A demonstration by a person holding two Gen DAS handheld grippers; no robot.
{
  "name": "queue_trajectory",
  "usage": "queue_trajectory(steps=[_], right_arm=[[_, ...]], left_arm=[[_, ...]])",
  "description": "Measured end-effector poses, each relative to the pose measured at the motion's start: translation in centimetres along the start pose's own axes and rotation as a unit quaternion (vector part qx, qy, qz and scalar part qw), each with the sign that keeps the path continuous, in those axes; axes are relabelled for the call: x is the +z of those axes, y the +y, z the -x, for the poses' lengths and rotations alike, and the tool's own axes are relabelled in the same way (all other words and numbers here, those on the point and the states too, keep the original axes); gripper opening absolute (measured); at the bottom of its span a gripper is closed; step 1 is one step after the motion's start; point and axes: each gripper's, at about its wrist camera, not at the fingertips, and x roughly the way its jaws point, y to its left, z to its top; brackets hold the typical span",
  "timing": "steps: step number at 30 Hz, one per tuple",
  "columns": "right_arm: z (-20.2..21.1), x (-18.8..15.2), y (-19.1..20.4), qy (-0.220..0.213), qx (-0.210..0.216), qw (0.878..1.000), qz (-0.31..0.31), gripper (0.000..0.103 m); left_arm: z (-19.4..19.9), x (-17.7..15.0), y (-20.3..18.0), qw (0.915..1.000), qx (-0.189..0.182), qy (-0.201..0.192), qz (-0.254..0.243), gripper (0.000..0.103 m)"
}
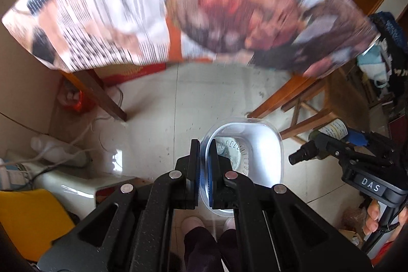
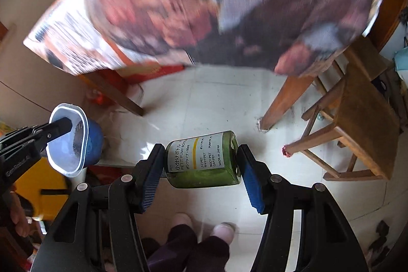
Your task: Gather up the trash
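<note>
Left gripper [image 1: 204, 165] pinches rim of clear plastic cup [image 1: 257, 142]; right gripper [image 2: 201, 165] clamps green pump bottle [image 2: 204, 159] sideways. Both over bare floor tiles [image 2: 209, 98] between table legs [image 2: 283, 98], below table edge.

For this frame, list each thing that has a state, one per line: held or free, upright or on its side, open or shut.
Left gripper: shut on the cup's rim.
Plastic cup: held, lid off, mouth toward the camera.
Right gripper: shut on the bottle.
Green bottle: held on its side between the pads, clear of the floor.
Table: standing, covered by a printed sheet.
Wooden stool: upright on the floor.
</note>
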Motion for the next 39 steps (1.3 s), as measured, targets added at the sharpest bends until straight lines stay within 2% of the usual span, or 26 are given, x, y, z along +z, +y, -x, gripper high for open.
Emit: queue_trajectory(steps=[7,9,10,14,20,21,23,24,25,28,32,39], right_arm=[[-6.1,-0.4,-1.4,0.017,0.043,0.999,-0.004,0.056],[-7.0,-0.4,-1.4,0.027,0.044,0.999,0.004,0.065],[-7.3,-0.4,-1.5,0.029,0.042,0.999,0.005,0.071],[-7.3,-0.8,-2.6,0.039,0.039,0.998,-0.005,0.071],[-5.5,-0.9,-4.7,0.042,0.038,0.998,-0.034,0.071],[-5.2,-0.8,-4.9,0.041,0.033,0.998,-0.033,0.071],[-4.4,-0.7,-5.1,0.037,0.027,0.999,-0.029,0.071],[-4.0,-0.7,-5.2,0.034,0.024,0.999,-0.028,0.071],[-3.5,-0.6,-5.4,0.031,0.021,0.999,-0.028,0.071],[-1.7,-0.2,-5.5,0.02,0.023,0.999,-0.025,0.071],[2.0,0.6,-5.2,0.003,0.027,0.999,-0.017,0.071],[11.6,1.9,-3.9,-0.042,0.036,0.998,0.009,0.071]], left_arm=[[-7.3,-2.4,0.3,0.9992,0.013,0.034,0.013,0.003],[-8.4,-2.7,0.2,0.9989,0.016,0.042,0.013,0.003],[-9.0,-2.9,0.0,0.9987,0.017,0.046,0.011,0.003],[-10.7,-2.9,-0.9,0.9981,0.014,0.061,0.001,0.003],[-12.2,-1.6,-3.6,0.9972,-0.011,0.072,-0.015,0.004],[-12.4,-1.3,-4.1,0.9969,-0.016,0.075,-0.018,0.006],[-12.8,-0.8,-4.8,0.9958,-0.028,0.084,-0.021,0.019],[-12.9,-0.5,-5.2,0.9952,-0.031,0.091,-0.022,0.036],[-12.8,-0.3,-5.5,0.9948,-0.028,0.095,-0.024,0.047],[-11.7,0.2,-6.4,0.9953,-0.015,0.092,-0.027,0.048],[-7.4,0.9,-7.2,0.9968,-0.001,0.075,-0.027,0.048],[5.5,1.7,-8.9,0.9996,0.012,0.014,-0.023,0.048]])
